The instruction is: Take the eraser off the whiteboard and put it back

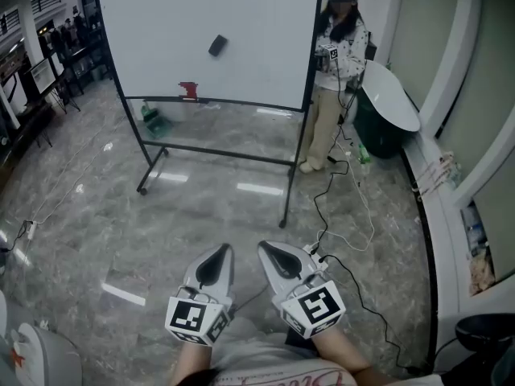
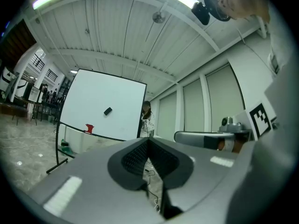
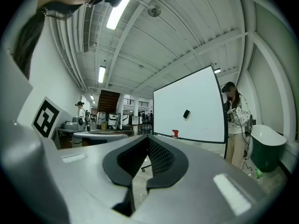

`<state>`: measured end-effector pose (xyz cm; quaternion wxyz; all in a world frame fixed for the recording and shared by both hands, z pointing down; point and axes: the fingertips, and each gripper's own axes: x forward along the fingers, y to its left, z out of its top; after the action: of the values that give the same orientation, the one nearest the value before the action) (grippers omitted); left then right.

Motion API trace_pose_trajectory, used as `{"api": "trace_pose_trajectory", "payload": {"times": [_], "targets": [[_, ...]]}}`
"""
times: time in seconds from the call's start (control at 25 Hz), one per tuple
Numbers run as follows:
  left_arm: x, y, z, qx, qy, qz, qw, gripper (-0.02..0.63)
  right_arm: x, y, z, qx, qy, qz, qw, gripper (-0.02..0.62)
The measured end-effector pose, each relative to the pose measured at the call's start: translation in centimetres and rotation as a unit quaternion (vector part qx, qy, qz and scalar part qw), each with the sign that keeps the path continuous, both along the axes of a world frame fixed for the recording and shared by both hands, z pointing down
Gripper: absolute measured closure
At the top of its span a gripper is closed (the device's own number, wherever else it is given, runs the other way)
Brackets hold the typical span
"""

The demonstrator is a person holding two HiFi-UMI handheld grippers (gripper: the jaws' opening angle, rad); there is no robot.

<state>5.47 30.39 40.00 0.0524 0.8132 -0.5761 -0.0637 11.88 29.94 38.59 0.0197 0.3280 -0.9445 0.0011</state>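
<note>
A dark eraser [image 1: 217,45] sticks to the upper middle of the whiteboard [image 1: 161,22], which stands on a wheeled frame far across the floor. The eraser shows small in the left gripper view [image 2: 108,110] and in the right gripper view [image 3: 186,114]. My left gripper [image 1: 226,249] and right gripper [image 1: 265,248] are side by side at the bottom of the head view, held level and pointing toward the board from a distance. Both are shut with nothing between the pads [image 2: 138,155] [image 3: 159,156]. A red object [image 1: 188,90] rests on the board's tray.
A person [image 1: 336,63] holding grippers stands at the board's right edge. Behind that person is a dark green tub with a white rim [image 1: 386,103]. Black and white cables [image 1: 338,215] trail over the marble floor on the right. A green object [image 1: 154,120] lies under the board.
</note>
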Motion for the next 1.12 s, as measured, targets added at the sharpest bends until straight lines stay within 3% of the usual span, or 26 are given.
{"api": "trace_pose_trajectory", "payload": {"times": [0.36,0.6,1.12], "targets": [[-0.5,-2.5,0.4,0.002,0.010,-0.006,0.9999,0.606,-0.2,-2.3,0.1,0.002,-0.005,-0.005,1.000,0.594],[-2.4,-7.1,0.8,0.000,0.010,-0.001,1.0000,0.606,-1.4,-7.0,0.6,-0.009,-0.018,0.010,1.000,0.594],[-8.6,-19.0,-0.2,0.004,0.005,0.016,0.9998,0.606,-8.6,-18.5,-1.0,0.002,-0.019,0.014,1.000,0.594]]}}
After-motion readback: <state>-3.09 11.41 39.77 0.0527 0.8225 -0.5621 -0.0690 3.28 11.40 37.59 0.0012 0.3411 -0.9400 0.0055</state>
